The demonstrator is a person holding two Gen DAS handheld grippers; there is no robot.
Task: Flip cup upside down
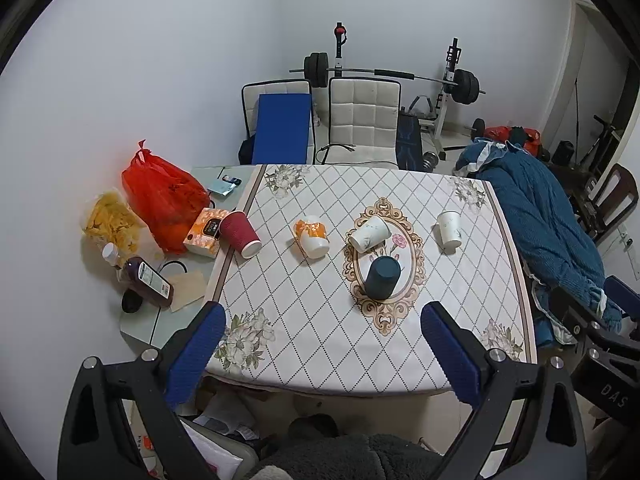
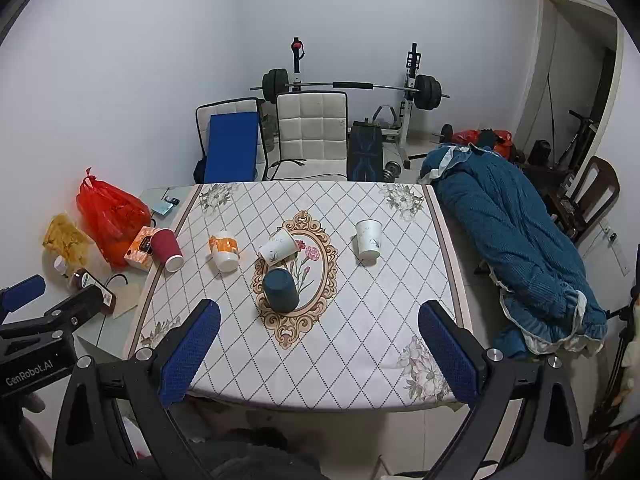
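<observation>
Both tools hung spread apart and empty, with the dark cup [image 2: 281,290] ahead, nearer the right tool [image 2: 319,330].

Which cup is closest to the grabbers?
The dark teal cup, standing on the tablecloth's oval flower picture. It is the only dark one; the red, orange and two white cups sit in a row behind it.

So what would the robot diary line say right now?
left gripper: open | right gripper: open | dark cup: upside down | four cups: tipped

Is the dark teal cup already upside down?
Yes: the dark teal cup stands inverted on the tablecloth, closed base up, no opening visible.
</observation>
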